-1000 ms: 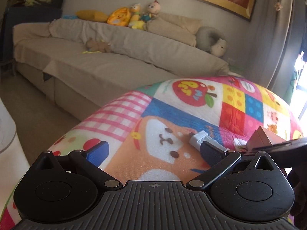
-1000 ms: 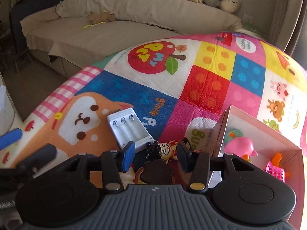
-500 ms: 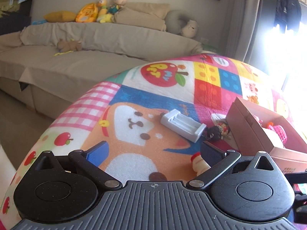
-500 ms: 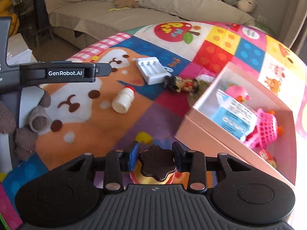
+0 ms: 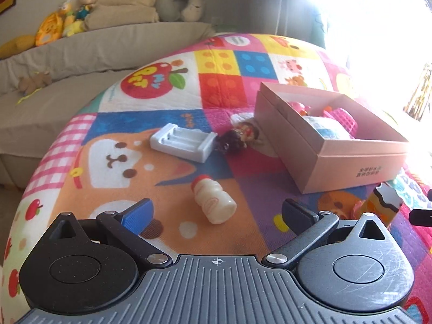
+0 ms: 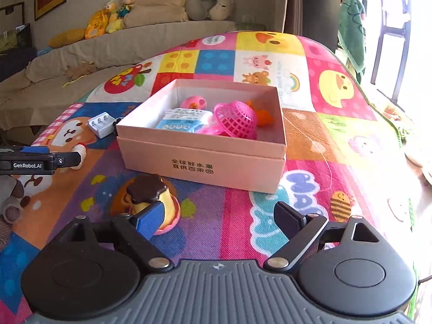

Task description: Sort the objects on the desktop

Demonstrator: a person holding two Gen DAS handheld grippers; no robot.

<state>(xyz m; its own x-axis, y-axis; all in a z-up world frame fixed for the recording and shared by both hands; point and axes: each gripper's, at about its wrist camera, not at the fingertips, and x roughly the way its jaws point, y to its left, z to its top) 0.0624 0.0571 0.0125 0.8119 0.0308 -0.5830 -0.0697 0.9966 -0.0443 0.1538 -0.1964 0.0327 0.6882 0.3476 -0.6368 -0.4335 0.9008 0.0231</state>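
Pink cardboard box [image 6: 202, 159] sits open on the patchwork mat [image 6: 318, 91], both grippers' jaws empty.
The right gripper [image 6: 220, 217] is opening its jaws wide; the pudding toy [image 6: 151, 194] stands free just in front of the box, touching its blue left finger. The left gripper [image 5: 216, 212] gapes wide near the toy bottle [image 5: 213, 202], which lies left of the box. Battery charger [image 5: 183, 141] and doll [image 5: 240, 136] lie beyond, the doll against the box's left wall.

The play mat [image 5: 167, 189] is showing a woven, matt printed cloth; the pink box [image 6: 205, 159] is showing matt cardboard; the small bottle [image 5: 213, 202] and battery holder [image 5: 183, 141] are showing smooth plastic; the basket [image 6: 236, 120] is showing glossy pink plastic mesh
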